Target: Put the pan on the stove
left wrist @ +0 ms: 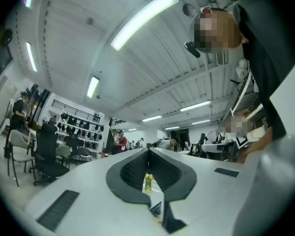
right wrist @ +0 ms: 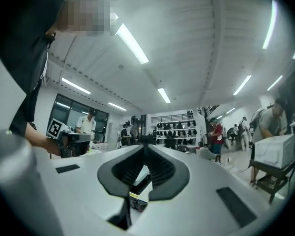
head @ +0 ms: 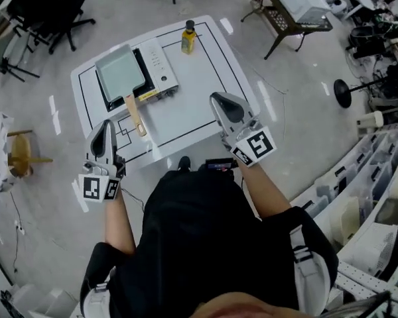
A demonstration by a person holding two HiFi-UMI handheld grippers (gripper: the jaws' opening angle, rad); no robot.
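Note:
A rectangular grey pan (head: 119,71) with a wooden handle (head: 134,114) rests on top of the portable stove (head: 162,69), on the left part of the white table (head: 202,78). Both grippers are held up near the table's front edge and point roughly level. My left gripper (head: 106,130) is shut and empty, close to the handle's end but apart from it. My right gripper (head: 219,100) is shut and empty, over the table's right side. In the left gripper view the left gripper (left wrist: 148,152) has its jaws together; in the right gripper view so does the right gripper (right wrist: 145,149).
A yellow bottle (head: 188,37) stands at the table's far edge and shows through the left jaws' slit as the bottle (left wrist: 147,182). Office chairs (head: 46,12) stand far left, a wooden stool (head: 20,152) at left, a bench (head: 292,5) far right, shelving (head: 378,177) along the right.

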